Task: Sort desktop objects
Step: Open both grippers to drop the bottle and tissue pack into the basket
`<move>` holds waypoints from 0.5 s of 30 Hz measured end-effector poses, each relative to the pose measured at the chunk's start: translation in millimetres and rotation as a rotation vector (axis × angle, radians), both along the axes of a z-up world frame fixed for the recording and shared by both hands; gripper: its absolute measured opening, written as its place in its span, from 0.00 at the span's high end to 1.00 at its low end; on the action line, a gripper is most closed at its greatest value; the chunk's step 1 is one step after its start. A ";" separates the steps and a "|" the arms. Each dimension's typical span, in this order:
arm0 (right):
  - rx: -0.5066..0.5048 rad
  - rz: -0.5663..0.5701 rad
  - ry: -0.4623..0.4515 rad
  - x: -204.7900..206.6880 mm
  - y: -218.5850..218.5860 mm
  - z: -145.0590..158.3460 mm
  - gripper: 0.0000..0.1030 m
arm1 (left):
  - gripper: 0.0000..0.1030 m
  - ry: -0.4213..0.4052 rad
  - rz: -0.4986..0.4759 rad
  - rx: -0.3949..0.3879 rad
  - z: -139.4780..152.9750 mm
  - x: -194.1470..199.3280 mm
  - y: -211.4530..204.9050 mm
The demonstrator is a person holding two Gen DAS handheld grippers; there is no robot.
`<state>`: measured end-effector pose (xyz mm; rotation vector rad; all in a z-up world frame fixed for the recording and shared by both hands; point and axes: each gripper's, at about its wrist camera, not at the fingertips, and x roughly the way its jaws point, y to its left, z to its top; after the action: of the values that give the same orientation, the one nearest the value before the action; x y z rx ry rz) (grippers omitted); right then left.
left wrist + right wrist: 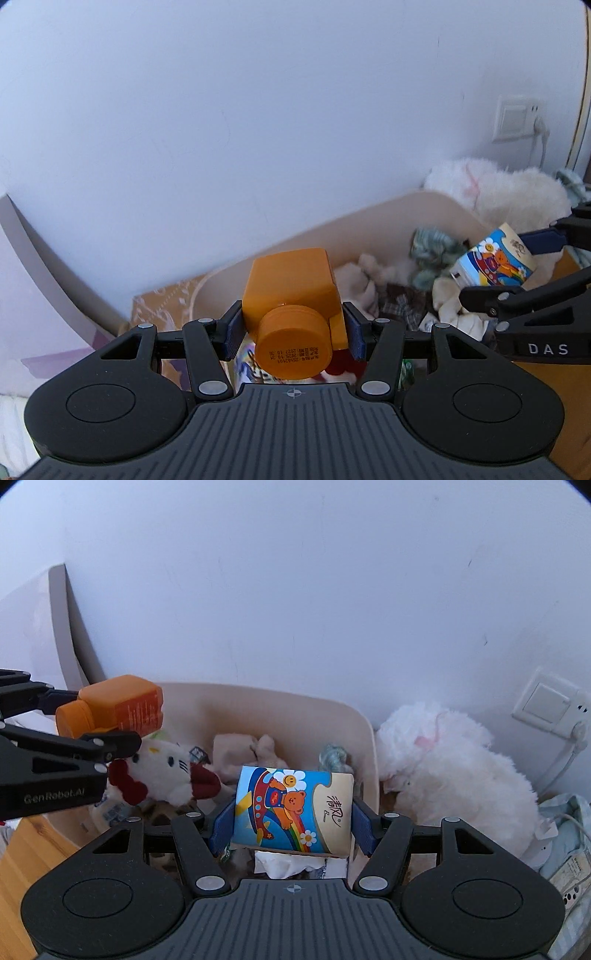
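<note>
Right now the left gripper clamps an orange plastic bottle between its fingers, while the right gripper pinches a cartoon-printed tissue pack. Both hang above the beige plastic bin (already crowded with plush toys); I'd release each only once it is clear of the rim.

I see a smooth matt-plastic orange bottle, a glossy printed-film tissue pack, fluffy plush toys and a smooth beige plastic bin.
</note>
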<state>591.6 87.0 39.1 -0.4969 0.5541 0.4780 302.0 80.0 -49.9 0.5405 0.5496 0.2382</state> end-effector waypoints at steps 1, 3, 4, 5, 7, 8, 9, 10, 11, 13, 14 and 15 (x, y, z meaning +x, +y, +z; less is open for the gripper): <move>-0.006 0.001 0.005 1.6 1.7 -2.2 0.40 | 0.46 0.014 0.007 0.002 -3.3 2.5 1.5; -0.015 0.002 0.009 3.0 4.2 -6.6 0.40 | 0.46 0.021 0.017 0.002 -7.1 4.5 4.0; -0.018 0.002 0.012 3.4 5.4 -8.2 0.40 | 0.46 0.019 0.019 -0.004 -7.1 4.8 4.9; -0.022 0.004 0.015 4.4 7.7 -10.3 0.40 | 0.46 0.018 0.021 -0.012 -6.7 4.2 5.6; -0.033 0.006 0.016 5.4 10.7 -12.9 0.40 | 0.43 0.005 0.018 -0.022 -6.0 5.2 5.7; -0.040 0.003 0.014 6.0 12.1 -14.3 0.40 | 0.37 -0.004 0.019 -0.012 -5.2 4.4 5.4; -0.042 0.001 0.016 6.9 12.0 -14.2 0.40 | 0.30 -0.011 0.023 0.007 -5.3 3.8 4.9; -0.043 0.004 0.025 8.6 13.1 -15.4 0.36 | 0.27 -0.016 0.025 0.023 -5.3 3.1 4.8; -0.045 0.005 0.032 9.4 13.7 -16.5 0.32 | 0.23 -0.018 0.025 0.029 -5.1 2.0 5.3; -0.050 0.014 0.025 8.2 14.7 -17.2 0.32 | 0.21 -0.010 0.022 0.025 -4.4 1.0 7.3; -0.054 0.017 0.019 7.5 15.4 -16.8 0.30 | 0.21 -0.006 0.023 0.026 -4.6 0.5 8.5; -0.054 0.019 0.015 7.8 15.1 -16.1 0.28 | 0.21 -0.003 0.024 0.029 -4.9 -0.4 9.1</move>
<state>599.4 102.1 22.9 -0.5506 0.5788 0.4860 301.6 89.0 -54.8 0.5617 0.5508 0.2699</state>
